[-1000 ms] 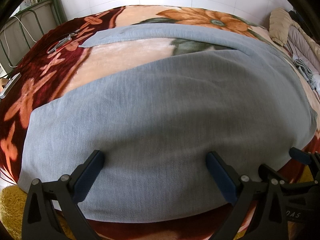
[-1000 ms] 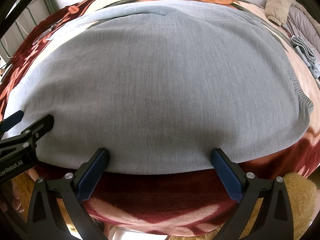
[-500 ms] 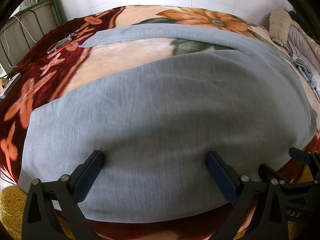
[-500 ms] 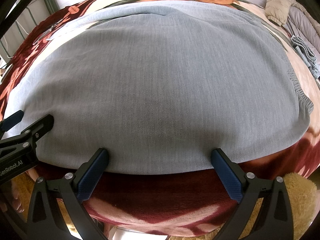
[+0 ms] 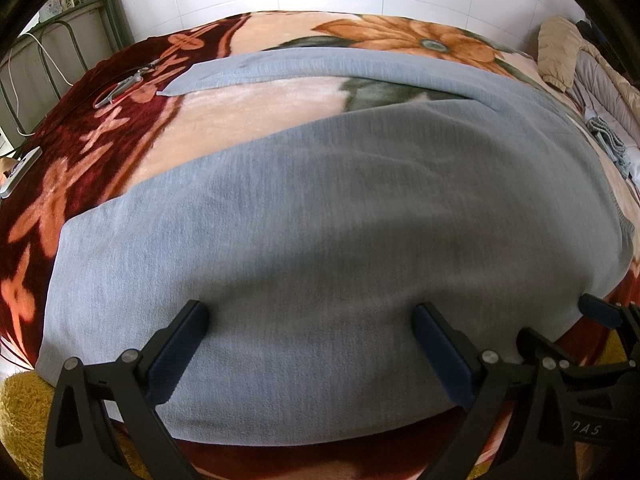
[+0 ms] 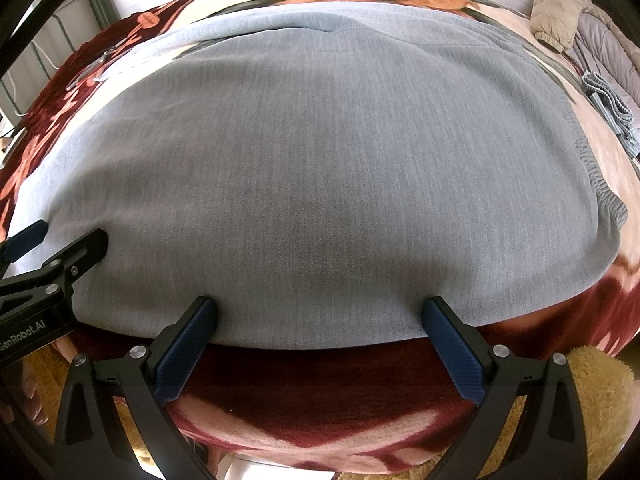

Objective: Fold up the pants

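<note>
Light grey pants [image 5: 340, 240] lie flat on a floral blanket, legs spread apart toward the left, the elastic waistband [image 6: 600, 184] at the right. My left gripper [image 5: 310, 320] is open, its blue fingers resting over the near leg's edge. My right gripper [image 6: 320, 312] is open at the near edge of the pants [image 6: 320, 160] close to the waist. Each gripper shows at the side of the other's view: the right gripper [image 5: 600, 312], the left gripper [image 6: 60, 240].
The red and peach floral blanket [image 5: 248, 104] covers the bed. A small metal tool [image 5: 120, 88] and a white device [image 5: 20, 168] lie at the far left. Folded grey cloth [image 6: 608, 100] and padded jackets [image 5: 580, 48] lie at the right. A green metal frame [image 5: 112, 12] stands behind.
The left wrist view has shifted slightly and is a little blurred. The pants and the right gripper have not visibly moved.
</note>
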Available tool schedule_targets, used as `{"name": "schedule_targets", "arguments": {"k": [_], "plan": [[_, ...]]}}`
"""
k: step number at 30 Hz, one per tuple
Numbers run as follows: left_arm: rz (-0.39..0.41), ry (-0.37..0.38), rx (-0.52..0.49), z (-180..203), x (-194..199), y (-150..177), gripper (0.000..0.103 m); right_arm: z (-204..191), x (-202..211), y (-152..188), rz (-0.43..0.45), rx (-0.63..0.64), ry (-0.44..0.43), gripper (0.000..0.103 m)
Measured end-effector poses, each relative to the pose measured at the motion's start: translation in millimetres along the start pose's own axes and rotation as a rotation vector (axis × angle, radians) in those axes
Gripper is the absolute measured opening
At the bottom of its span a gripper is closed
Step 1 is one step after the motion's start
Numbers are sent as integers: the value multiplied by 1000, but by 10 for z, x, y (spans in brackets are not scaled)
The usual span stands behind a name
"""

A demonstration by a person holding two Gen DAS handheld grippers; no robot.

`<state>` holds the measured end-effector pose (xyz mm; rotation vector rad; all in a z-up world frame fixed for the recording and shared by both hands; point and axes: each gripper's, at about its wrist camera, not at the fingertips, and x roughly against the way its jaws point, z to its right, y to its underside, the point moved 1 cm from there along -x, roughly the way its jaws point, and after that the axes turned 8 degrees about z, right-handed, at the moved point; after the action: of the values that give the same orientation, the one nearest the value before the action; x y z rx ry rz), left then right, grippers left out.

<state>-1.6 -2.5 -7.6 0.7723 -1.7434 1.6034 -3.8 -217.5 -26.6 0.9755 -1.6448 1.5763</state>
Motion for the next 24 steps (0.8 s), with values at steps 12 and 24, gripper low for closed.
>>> {"name": "schedule_targets", "arguments": {"k": [12,24], "plan": [[-26,24,-21,12,37,-61,103,47,118,-91,-23,28,-45,102],[-13,-12,-15,-249,123,-357,103,1019,357,-582,67,-75,59,101]]}}
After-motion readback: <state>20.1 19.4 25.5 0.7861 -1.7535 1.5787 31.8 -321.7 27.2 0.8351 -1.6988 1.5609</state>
